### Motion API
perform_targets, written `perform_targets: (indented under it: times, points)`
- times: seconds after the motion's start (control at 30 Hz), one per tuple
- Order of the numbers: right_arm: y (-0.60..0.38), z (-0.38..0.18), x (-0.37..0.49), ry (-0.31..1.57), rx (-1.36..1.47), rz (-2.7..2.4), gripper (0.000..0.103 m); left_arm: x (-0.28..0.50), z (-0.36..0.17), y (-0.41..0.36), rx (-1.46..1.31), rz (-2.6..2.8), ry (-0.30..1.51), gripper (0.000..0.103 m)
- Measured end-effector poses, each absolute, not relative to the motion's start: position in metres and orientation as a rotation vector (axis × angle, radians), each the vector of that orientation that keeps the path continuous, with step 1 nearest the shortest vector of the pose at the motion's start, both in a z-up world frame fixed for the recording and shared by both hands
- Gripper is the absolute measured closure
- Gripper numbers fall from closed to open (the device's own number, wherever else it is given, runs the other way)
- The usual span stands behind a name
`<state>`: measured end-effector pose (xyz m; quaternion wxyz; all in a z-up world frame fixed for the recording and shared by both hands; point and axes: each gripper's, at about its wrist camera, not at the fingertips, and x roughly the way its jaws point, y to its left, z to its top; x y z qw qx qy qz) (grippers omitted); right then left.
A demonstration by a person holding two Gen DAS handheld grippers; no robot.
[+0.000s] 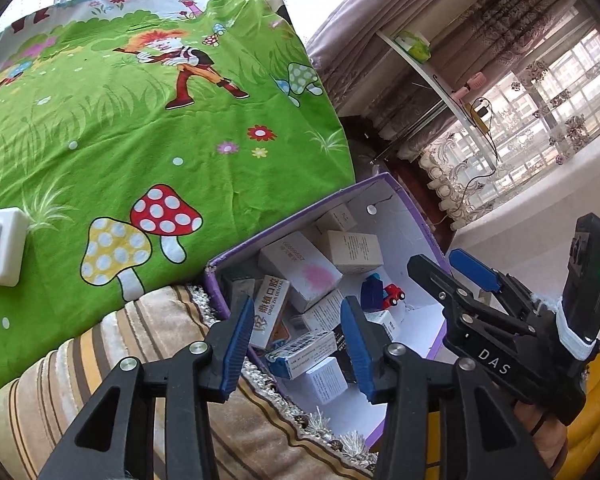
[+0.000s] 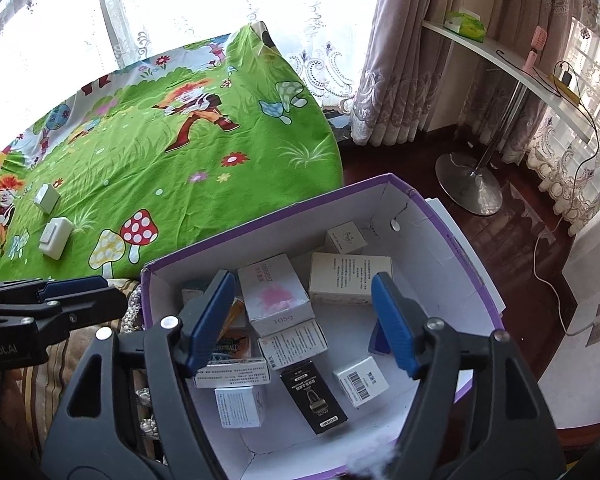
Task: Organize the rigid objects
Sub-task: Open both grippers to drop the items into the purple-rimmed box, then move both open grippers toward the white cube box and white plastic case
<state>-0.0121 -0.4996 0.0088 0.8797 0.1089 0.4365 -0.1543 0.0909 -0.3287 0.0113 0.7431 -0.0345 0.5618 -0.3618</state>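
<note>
Room: curtained windows, a dark wood floor and a white shelf on a metal stand (image 2: 470, 188) at the far right; a bed under a green cartoon sheet (image 1: 148, 152) fills the left.
Collecting box: a purple cardboard box (image 2: 488, 284) with white inner walls sits at the near right edge of the bed, likely so both hands reach it from the same side.
Contents: small cartons lie loose and overlapping inside, among them a white carton with a pink print (image 2: 274, 294), a black carton (image 2: 312, 396) and a barcoded white carton (image 2: 360, 380); they look dropped in rather than stacked.
Left gripper (image 1: 296, 350): hangs over the box's near left corner, jaws partly apart with nothing between them, cartons only behind the gap.
Right gripper (image 2: 304, 324): hovers above the middle of the box, jaws wide and empty, which suggests a piece was let go here.
Still out: a white wall switch (image 2: 55, 238) and a smaller white box (image 2: 46, 198) rest on the sheet at the far left, well apart from the box, so the sorting seems unfinished.
Left view only: a red toy car (image 1: 392, 294) beside a blue piece on the box floor.
Right view only: the smaller white box, the stand's round base, and the box's whole floor.
</note>
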Motion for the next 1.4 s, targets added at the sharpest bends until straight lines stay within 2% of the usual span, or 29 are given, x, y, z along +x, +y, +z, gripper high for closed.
perform_targets:
  times: [0.53, 0.67, 0.87, 1.4]
  points:
    - [-0.435, 0.026, 0.030, 0.910, 0.155, -0.154, 0.022, 0.157, 0.014, -0.213, -0.163, -0.553, 1.176, 0.050]
    - [-0.405, 0.028, 0.047, 0.925, 0.115, -0.064, 0.021, 0.175, 0.013, -0.176, -0.182, -0.490, 1.168, 0.041]
    - [-0.354, 0.029, 0.074, 0.951, 0.050, 0.067, 0.018, 0.202, 0.011, -0.129, -0.214, -0.403, 1.151, 0.033]
    - [-0.238, -0.014, 0.162, 1.080, -0.294, 0.509, 0.018, 0.271, -0.011, -0.086, -0.123, -0.331, 1.169, 0.029]
